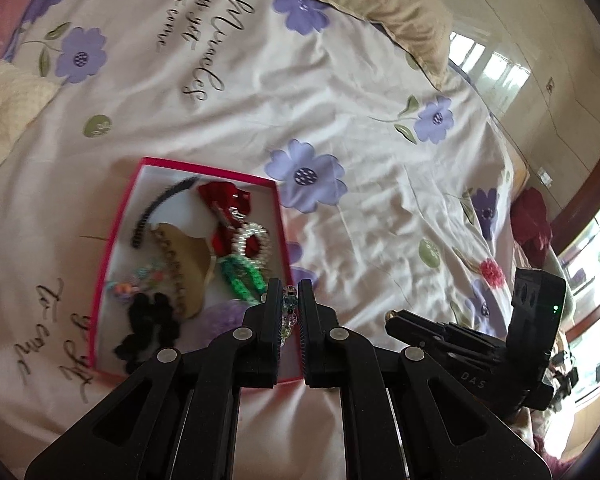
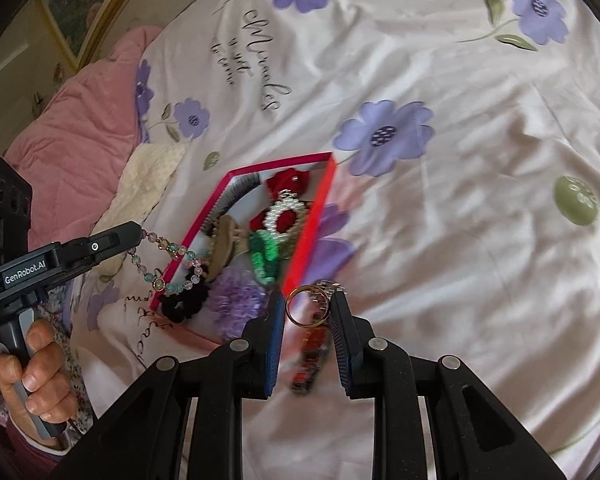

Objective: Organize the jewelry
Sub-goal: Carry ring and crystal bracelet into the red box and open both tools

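A pink-rimmed box (image 1: 118, 216) lies on the bed and holds hair clips, scrunchies and beaded pieces; it also shows in the right wrist view (image 2: 312, 216). My left gripper (image 1: 290, 308) is shut on a pastel bead bracelet (image 1: 290, 312), held above the box's near corner; the bracelet (image 2: 168, 264) dangles from it in the right wrist view. My right gripper (image 2: 308, 312) is shut on a watch (image 2: 312, 356) with a gold-rimmed round case (image 2: 306, 306), just right of the box. The right gripper also shows in the left wrist view (image 1: 396, 316).
The bed is covered by a white quilt with purple flowers (image 1: 340, 120). A beige pillow (image 1: 380, 4) lies at the far end. A pink blanket (image 2: 80, 132) is bunched to the left. A dark red cloth (image 1: 534, 220) lies at the bed's right edge.
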Action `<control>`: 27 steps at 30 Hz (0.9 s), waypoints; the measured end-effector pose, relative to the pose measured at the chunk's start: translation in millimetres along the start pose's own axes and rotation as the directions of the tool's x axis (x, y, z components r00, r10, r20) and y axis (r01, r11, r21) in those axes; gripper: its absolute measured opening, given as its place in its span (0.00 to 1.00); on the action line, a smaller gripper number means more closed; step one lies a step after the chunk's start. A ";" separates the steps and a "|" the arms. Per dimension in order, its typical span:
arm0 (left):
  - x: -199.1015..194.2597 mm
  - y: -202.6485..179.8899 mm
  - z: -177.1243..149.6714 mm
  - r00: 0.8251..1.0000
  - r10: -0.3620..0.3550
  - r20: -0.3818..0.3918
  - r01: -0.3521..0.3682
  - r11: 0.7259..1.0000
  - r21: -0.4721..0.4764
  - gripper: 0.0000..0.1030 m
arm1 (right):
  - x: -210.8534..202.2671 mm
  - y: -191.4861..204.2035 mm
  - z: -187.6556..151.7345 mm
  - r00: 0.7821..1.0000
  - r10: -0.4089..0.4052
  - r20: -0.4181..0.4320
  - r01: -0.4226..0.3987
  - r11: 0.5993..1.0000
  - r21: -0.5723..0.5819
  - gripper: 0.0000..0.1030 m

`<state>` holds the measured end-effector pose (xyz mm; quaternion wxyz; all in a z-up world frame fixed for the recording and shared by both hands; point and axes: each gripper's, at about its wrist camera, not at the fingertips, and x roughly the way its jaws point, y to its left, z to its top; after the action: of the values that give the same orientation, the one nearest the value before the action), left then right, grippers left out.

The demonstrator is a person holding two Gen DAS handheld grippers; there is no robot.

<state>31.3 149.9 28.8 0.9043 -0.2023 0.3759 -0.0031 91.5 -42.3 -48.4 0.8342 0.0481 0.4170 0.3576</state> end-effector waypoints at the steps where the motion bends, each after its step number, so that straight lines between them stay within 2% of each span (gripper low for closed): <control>1: -2.0 3.9 -0.1 1.000 0.004 0.003 -0.004 1.000 -0.006 0.06 | 2.3 2.9 0.6 1.000 0.003 -0.002 -0.003 1.000 -0.003 0.23; 9: -9.5 34.7 0.4 0.999 0.040 0.016 -0.039 0.998 -0.057 0.06 | 22.4 27.7 12.4 0.999 0.036 -0.013 -0.036 0.999 -0.037 0.22; 19: 1.5 64.2 -2.6 0.999 0.054 -0.001 -0.054 0.992 -0.117 0.06 | 49.8 57.4 15.3 0.997 0.066 -0.050 -0.070 0.994 -0.079 0.23; 27: 15.2 95.2 -5.1 0.998 0.058 -0.029 -0.062 0.983 -0.173 0.06 | 73.7 65.4 17.8 0.996 0.051 -0.072 -0.058 0.994 -0.095 0.22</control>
<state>24.7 233.1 -19.9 0.8783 -0.2690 0.3914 0.0544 97.4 56.8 -60.9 0.8103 0.0065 0.4266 0.4017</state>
